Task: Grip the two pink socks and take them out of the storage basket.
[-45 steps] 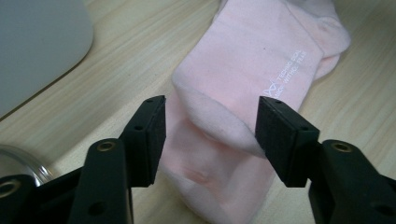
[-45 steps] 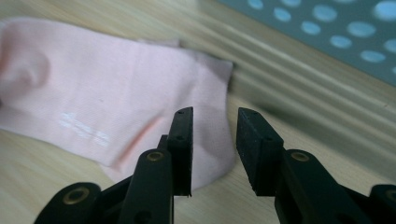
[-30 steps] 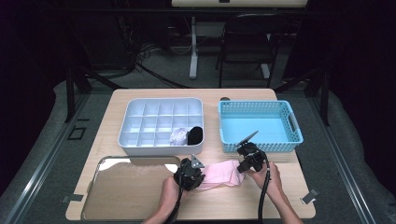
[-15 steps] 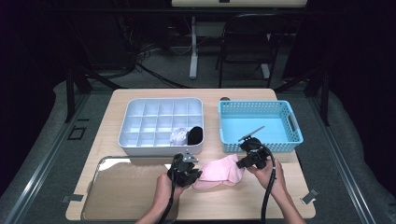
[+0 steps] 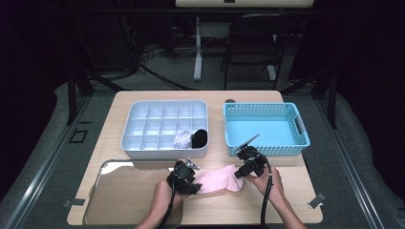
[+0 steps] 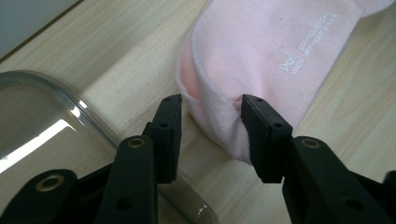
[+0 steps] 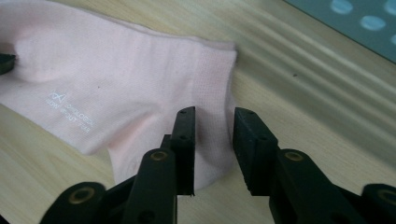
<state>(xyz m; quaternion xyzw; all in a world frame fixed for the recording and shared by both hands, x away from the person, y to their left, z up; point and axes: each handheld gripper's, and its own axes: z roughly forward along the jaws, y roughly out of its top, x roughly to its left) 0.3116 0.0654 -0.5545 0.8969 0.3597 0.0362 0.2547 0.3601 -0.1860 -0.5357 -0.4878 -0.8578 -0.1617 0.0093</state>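
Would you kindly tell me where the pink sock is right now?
In the high view the pink sock lies on the table's near edge, between the left gripper and right gripper, in front of the white organizer.

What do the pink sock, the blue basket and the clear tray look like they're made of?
Pink sock: soft knit fabric, matte, with a fine ribbed weave and printed white lettering. Blue basket: probably moulded plastic, going by its perforated lattice walls. Clear tray: likely glossy transparent plastic, since it mirrors the light and the wood shows through.

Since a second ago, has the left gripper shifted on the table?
Yes. In the high view the left gripper has slid left along the pink sock, toward the clear tray; against the white organiser it now sits further left.
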